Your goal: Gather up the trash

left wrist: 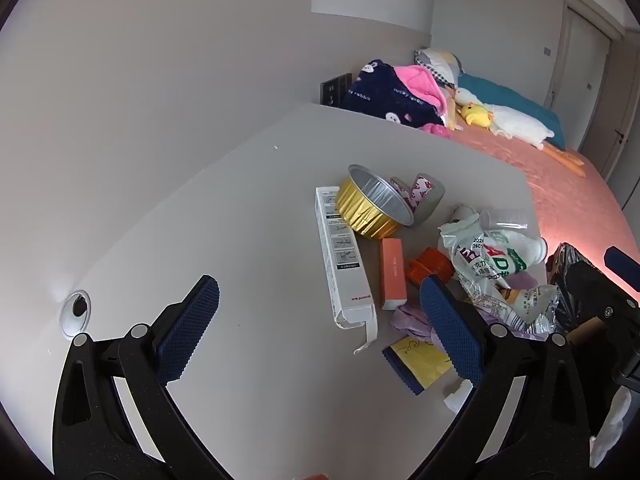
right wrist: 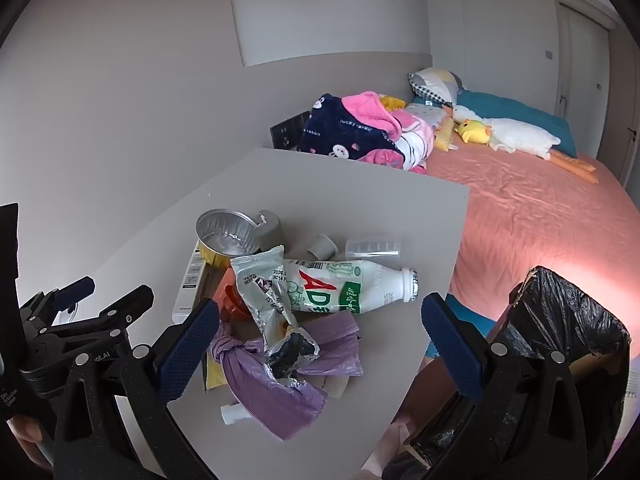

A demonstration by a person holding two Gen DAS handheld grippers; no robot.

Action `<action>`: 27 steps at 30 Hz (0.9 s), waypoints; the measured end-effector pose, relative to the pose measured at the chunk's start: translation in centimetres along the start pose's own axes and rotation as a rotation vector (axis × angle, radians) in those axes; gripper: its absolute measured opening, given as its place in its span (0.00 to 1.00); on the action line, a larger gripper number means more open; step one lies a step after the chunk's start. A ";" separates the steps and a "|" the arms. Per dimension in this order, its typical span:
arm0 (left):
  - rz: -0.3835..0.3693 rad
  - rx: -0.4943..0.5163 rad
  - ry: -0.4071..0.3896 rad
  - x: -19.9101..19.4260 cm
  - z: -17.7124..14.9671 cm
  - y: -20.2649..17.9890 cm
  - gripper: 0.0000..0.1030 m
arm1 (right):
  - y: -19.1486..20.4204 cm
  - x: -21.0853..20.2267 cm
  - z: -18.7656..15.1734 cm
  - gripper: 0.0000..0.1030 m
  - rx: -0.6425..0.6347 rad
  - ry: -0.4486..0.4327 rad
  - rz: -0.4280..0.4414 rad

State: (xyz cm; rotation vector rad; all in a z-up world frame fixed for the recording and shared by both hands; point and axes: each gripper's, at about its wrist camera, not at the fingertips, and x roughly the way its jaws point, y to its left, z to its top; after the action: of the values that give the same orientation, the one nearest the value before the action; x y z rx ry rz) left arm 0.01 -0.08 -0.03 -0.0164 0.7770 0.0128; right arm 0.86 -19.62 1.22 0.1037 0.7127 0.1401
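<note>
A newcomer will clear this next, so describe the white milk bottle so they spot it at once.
On the grey table beside the pink bed, find the trash pile. The white plastic milk bottle lies on its side atop the pile, cap toward the black-lined bin. Only it bears big red and green lettering.

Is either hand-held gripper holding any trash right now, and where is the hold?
Nothing is held. The left hand-held gripper and right hand-held gripper are both open above the table.

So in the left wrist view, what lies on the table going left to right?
Cable hole → long white box → orange box → orange cap → white drink bottle → black trash bag.
</note>
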 end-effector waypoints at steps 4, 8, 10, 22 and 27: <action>0.003 0.006 0.001 -0.1 0.0 -0.3 0.94 | 0.1 -0.1 0.0 0.98 -0.002 -0.003 0.002; 0.004 0.009 0.003 -0.2 0.0 -0.5 0.94 | 0.1 -0.1 0.0 0.98 -0.001 -0.005 0.002; 0.003 0.006 0.004 -0.2 0.0 -0.6 0.94 | 0.3 -0.1 -0.1 0.98 -0.003 -0.003 -0.005; -0.010 0.008 0.010 0.0 -0.2 -0.2 0.94 | 0.1 -0.2 -0.1 0.98 0.000 -0.001 -0.007; -0.012 0.009 0.010 0.0 -0.1 -0.2 0.94 | 0.0 -0.1 -0.1 0.98 -0.001 -0.001 -0.005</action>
State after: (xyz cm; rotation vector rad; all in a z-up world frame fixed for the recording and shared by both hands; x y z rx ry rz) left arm -0.04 -0.32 -0.13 -0.0128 0.7869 -0.0019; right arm 0.73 -19.59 1.27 0.1012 0.7119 0.1352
